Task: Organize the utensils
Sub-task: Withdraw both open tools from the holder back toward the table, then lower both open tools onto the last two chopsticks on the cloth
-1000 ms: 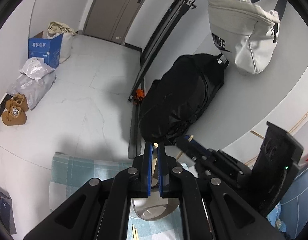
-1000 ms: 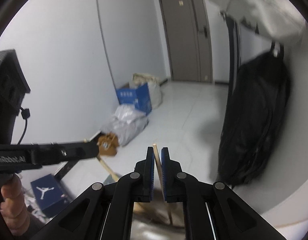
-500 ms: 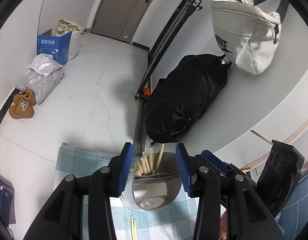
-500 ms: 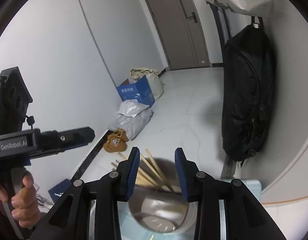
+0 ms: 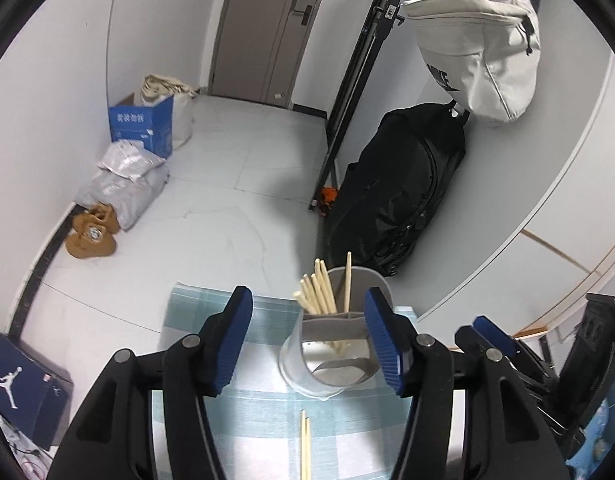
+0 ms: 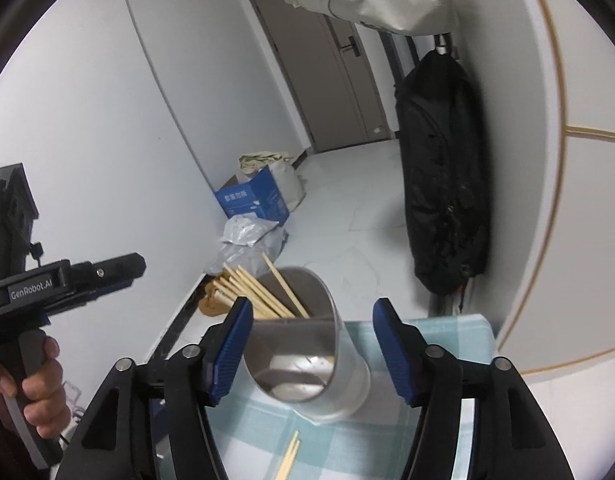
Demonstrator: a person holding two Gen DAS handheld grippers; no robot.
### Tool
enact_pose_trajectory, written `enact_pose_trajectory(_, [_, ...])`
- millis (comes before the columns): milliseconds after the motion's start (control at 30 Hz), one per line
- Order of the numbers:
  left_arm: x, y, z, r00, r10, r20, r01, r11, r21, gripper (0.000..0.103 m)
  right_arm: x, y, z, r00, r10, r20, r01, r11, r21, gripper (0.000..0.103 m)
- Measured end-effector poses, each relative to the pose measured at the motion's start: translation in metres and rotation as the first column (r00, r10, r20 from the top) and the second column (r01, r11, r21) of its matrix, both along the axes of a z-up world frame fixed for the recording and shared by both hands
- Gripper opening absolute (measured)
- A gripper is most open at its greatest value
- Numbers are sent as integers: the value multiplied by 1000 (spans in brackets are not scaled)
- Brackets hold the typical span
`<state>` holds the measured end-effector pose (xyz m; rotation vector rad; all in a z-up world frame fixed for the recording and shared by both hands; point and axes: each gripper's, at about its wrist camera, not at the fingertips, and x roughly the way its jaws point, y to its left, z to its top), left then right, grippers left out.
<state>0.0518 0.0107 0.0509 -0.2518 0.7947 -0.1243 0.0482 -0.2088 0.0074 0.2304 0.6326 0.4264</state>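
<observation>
A metal utensil holder (image 5: 295, 372) stands on a checked teal cloth (image 5: 195, 312), with several wooden chopsticks (image 5: 321, 292) leaning in its divided top. My left gripper (image 5: 309, 300) hovers just before it, jaws opening and pads touching nothing. My right gripper (image 6: 313, 304) faces the same holder (image 6: 347, 384) from the other side. Its jaws are also opening, and the chopsticks (image 6: 259, 288) and holder show between its pads without contact. A loose pair of chopsticks (image 5: 305, 440) lies on the cloth in front of the holder, also seen as the loose pair (image 6: 289, 460).
A person's hand (image 6: 39, 380) grips the left tool's handle. Beyond the cloth's far edge the floor drops away, with a black bag (image 5: 399, 188), a white hanging bag (image 5: 479, 56), a blue box (image 5: 141, 124), grey sacks and brown shoes (image 5: 91, 236).
Both grippers were shut on a chopstick each above the holder. Both have opened, the sticks now stand in the holder, and both grippers have drawn back from it.
</observation>
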Motion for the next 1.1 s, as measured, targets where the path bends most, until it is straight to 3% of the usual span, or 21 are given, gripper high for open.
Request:
enact_pose_trajectory(267, [-24, -6, -3, 999, 19, 41, -22, 998, 57, 62, -32, -2, -8, 1000, -23, 16, 23, 1000, -2, 80])
enact_pose_trajectory(433, [-39, -9, -8, 997, 33, 70, -39, 995, 89, 63, -48, 0, -22, 999, -41, 7, 41, 999, 13, 81])
enact_pose_trajectory(533, [-49, -11, -14, 994, 46, 96, -57, 992, 113, 74, -56, 1, -32, 998, -58, 3, 57, 998, 32, 82])
enact_pose_trajectory(667, [-61, -11, -26, 989, 65, 131, -82, 988, 133, 76, -63, 2, -43, 997, -78, 3, 77, 996, 50, 84])
enact_pose_trajectory(867, [-67, -8, -57, 991, 82, 104, -96, 985, 141, 76, -72, 15, -62, 998, -55, -13, 55, 998, 0, 86])
enact_pose_trajectory(1100, [-65, -7, -92, 996, 83, 44, -89, 983, 160, 76, -71, 29, -91, 994, -39, -101, 34, 999, -42, 87])
